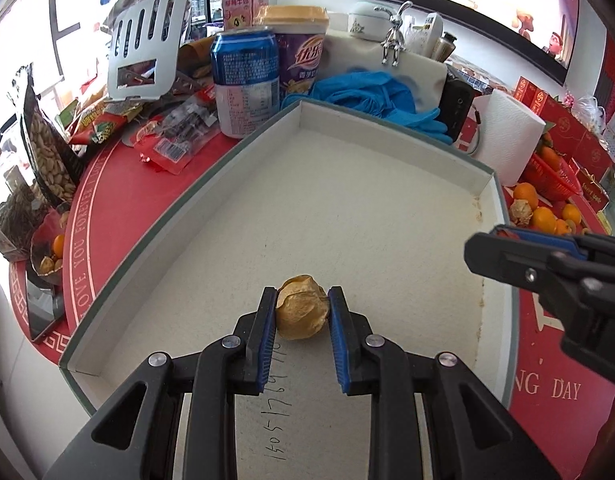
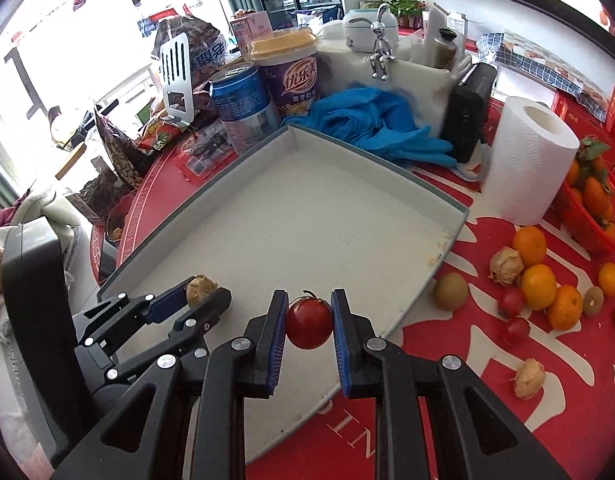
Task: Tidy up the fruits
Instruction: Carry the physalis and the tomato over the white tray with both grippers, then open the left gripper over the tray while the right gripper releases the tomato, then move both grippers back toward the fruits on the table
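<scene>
My left gripper (image 1: 302, 308) is shut on a tan husked physalis (image 1: 301, 306), held over the near part of the shallow white box tray (image 1: 391, 120). It also shows in the right wrist view (image 2: 205, 290). My right gripper (image 2: 308, 320) is shut on a red cherry tomato (image 2: 308, 325) above the tray's near right edge (image 2: 435, 268). It shows at the right in the left wrist view (image 1: 503, 244). Loose oranges (image 2: 538, 286), kiwis (image 2: 450, 291), cherry tomatoes (image 2: 512, 302) and physalis (image 2: 506, 265) lie on the red cloth right of the tray.
A paper towel roll (image 2: 525, 160), a red basket of tangerines (image 2: 591, 216), blue gloves (image 2: 379, 120), a blue can (image 2: 243, 106), a purple cup (image 2: 291, 72), a white caddy (image 2: 411, 80) and snack bags (image 2: 115, 148) crowd behind and beside the tray.
</scene>
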`<state>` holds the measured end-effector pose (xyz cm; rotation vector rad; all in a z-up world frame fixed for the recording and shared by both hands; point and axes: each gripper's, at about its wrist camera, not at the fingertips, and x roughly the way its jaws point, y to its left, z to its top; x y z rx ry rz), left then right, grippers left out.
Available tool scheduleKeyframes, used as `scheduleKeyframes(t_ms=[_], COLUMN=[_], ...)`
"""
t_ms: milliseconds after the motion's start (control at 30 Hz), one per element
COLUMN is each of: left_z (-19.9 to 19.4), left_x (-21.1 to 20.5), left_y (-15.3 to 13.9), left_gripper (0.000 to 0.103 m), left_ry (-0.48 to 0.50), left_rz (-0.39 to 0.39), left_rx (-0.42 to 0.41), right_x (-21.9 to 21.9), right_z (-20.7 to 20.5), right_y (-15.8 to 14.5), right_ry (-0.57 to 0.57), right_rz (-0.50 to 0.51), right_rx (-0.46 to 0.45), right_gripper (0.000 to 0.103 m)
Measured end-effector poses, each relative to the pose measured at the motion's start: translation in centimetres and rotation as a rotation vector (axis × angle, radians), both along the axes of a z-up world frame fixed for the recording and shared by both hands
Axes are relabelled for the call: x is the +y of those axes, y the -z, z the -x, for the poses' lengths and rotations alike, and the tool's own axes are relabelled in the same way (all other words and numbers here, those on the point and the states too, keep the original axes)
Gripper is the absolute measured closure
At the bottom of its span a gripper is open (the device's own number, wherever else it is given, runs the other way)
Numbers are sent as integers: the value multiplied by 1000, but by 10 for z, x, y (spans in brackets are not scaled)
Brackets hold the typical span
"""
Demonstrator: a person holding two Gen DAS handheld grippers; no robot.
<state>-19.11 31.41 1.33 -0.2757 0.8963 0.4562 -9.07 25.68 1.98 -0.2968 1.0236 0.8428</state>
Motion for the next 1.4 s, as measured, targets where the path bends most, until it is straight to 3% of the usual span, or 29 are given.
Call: scheduleKeyframes(t_ms=[400,467,500,533,567,700,933,1233,1400], left_z=[6,6,7,9,12,17,15,-8,-32], left_x=[-1,0,1,0,-2,-11,-30,-95,-133], left_y=[1,0,-1,-3,-7,-19,-36,-47,-37], left_gripper=[73,60,53,38,25,20,20,20,20], left_ry=[-76,-90,-93,-98,-105,-119,-30,156,278], left_rz=[-41,-38,-37,-42,-63,-154,-104,-105,-58], left_rx=[-7,-4,-5,-13,-27,-56,-78,-40,10], right_x=[16,16,15,13,10,-4,-46,-146,-204], right_z=[-8,-11,-13,-14,-15,-16,-27,-45,-55], right_y=[18,18,17,13,9,-10,-22,-6,7], right_ry=[-12,-2,4,16,25,50,146,313,410], right_rz=[21,26,25,11,-6,-51,-87,16,86], right_rx=[22,24,26,22,10,-39,-19,-26,-27], right_gripper=[79,74,64,28,0,0,0,0,0])
